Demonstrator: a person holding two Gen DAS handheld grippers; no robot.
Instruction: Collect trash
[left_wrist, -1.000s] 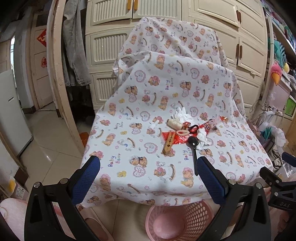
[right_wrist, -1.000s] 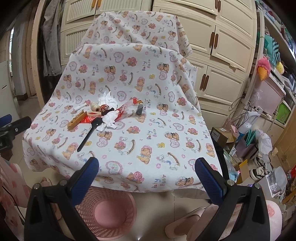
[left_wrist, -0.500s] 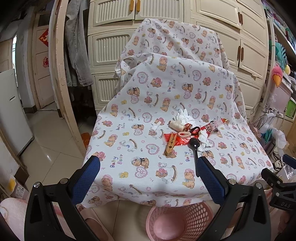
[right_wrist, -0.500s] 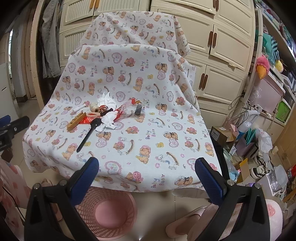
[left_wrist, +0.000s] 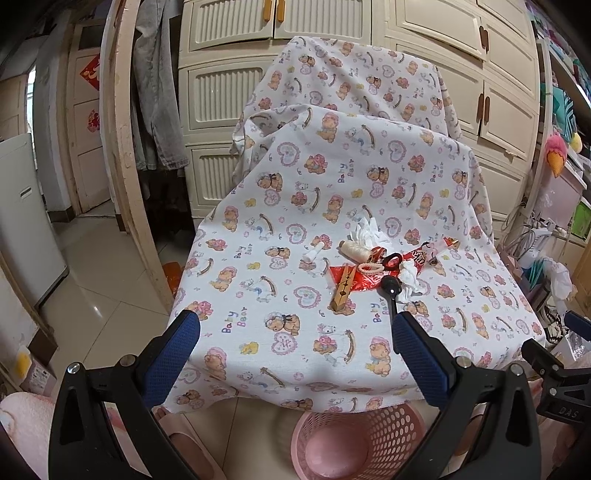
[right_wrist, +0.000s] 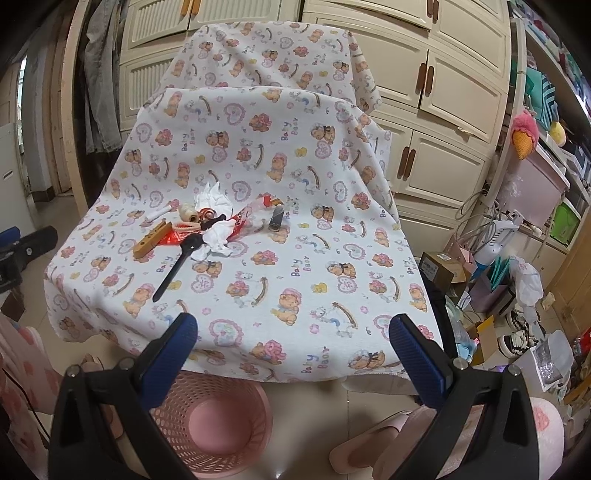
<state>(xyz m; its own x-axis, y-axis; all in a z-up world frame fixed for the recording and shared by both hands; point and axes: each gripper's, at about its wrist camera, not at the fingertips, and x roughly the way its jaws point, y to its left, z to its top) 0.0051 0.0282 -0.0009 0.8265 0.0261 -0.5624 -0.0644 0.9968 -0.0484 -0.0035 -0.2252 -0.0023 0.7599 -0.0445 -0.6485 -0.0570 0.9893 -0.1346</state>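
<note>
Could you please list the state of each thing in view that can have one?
Left gripper: jaws open, empty, short of the table.
Right gripper: jaws open, empty.
Pink basket: upright on the floor, looks empty.
Black spoon: lying flat on the cloth.
Wooden clothespin: lying on the red wrapper.
White tissue: crumpled.
Wardrobe doors: shut.

Soft, even indoor light, sharp focus at centre, strong fisheye bending and dark vignette toward every edge, faint glare on floor tiles (left_wrist: 94, 308) at 8 o'clock, shadows weak
</note>
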